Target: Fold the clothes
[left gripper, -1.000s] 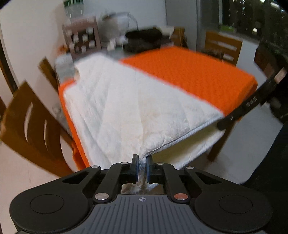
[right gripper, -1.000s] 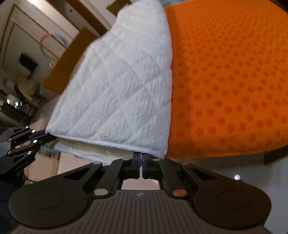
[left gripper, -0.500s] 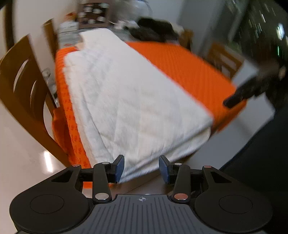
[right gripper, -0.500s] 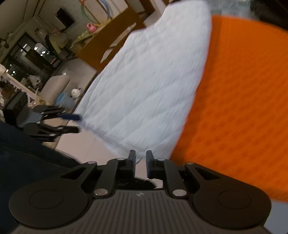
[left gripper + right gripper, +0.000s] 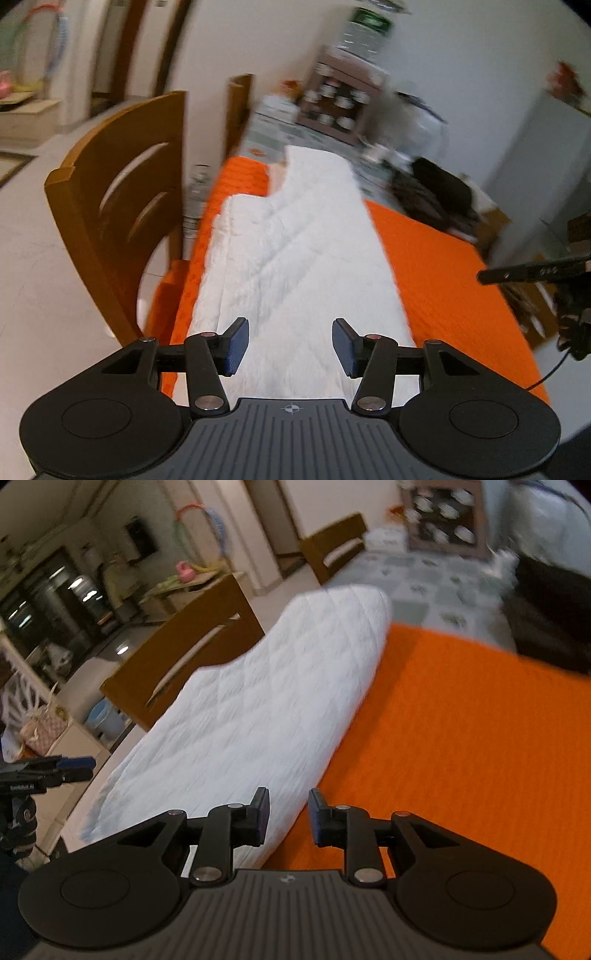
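A white quilted garment (image 5: 295, 251) lies folded lengthwise along the left side of the orange table cover (image 5: 443, 273). My left gripper (image 5: 290, 345) hovers over its near end with jaws opening and nothing between them. In the right wrist view the same white garment (image 5: 258, 709) stretches away to the upper right. My right gripper (image 5: 286, 818) hangs above its near edge where it meets the orange cover (image 5: 461, 746); its jaws are opening and hold nothing. Each gripper shows at the edge of the other's view: the right gripper (image 5: 524, 273) and the left gripper (image 5: 55, 768).
A wooden chair (image 5: 122, 221) stands close to the table's left side, and a second chair (image 5: 332, 546) stands farther back. A dark bag (image 5: 439, 195) and a box of cups (image 5: 340, 99) crowd the table's far end. Light floor surrounds the table.
Both grippers let go of the garment's near edge, opened and lifted away. The garment now lies flat on the table. The right gripper swung far over the orange cover.
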`<state>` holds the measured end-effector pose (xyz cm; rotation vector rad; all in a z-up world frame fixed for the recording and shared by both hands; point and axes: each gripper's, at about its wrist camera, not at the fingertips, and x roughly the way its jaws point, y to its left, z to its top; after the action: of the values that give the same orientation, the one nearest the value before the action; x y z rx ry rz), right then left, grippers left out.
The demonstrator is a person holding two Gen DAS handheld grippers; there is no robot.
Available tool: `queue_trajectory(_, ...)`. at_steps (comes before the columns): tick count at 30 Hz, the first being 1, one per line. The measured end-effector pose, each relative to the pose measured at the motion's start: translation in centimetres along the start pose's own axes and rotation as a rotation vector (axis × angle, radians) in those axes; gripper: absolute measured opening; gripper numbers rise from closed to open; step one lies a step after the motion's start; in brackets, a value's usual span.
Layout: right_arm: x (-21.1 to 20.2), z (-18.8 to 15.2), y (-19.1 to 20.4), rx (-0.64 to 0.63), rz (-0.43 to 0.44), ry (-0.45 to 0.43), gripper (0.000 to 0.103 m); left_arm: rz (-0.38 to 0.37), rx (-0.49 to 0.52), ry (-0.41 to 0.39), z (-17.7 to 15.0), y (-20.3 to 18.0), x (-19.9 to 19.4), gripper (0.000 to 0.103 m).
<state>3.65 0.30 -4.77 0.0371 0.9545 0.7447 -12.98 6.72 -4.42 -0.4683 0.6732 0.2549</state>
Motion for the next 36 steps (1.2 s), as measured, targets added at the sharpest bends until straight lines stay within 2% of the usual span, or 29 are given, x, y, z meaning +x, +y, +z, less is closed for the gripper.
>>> queue_trajectory(6, 4.8, 8.2, -5.5, -0.155, 0.097, -0.044, 0.027, 0.184, -0.093, 0.008, -0.6, -2.5, 4.3, 0.053)
queue_trajectory(11, 10.4, 14.4, -8.4, -0.264, 0.126, -0.067, 0.028, 0.318, -0.18, 0.022, -1.6, -3.7, 5.8, 0.053)
queue_trajectory(18, 18.9, 19.9, -9.4, -0.384, 0.105, -0.102, 0.029, 0.416, -0.242, 0.036, -2.0, -4.4, 6.7, 0.053)
queue_trajectory(22, 24.0, 21.6, -9.6, -0.456, 0.053, -0.112, 0.031, 0.449, -0.249, 0.054, -1.9, -4.5, 7.9, 0.053)
queue_trajectory(25, 27.3, 21.9, -10.1, -0.502, 0.015, -0.084, 0.031, 0.466, -0.255, 0.063, -1.6, -4.5, 8.3, 0.053)
queue_trajectory(29, 30.2, 21.2, -11.1, -0.5, 0.001, -0.031, 0.032, 0.48, -0.26, 0.067, -1.6, -4.6, 8.5, 0.053)
queue_trajectory(34, 28.4, 21.7, -11.9, -0.419, 0.047, -0.064, 0.036, 0.483, -0.258, 0.055, -0.4, -5.1, 8.8, 0.053)
queue_trajectory(36, 26.4, 22.1, -12.6, -0.381, 0.069, -0.09, 0.046, 0.471, -0.247, 0.034, 0.5, -5.4, 9.1, 0.053)
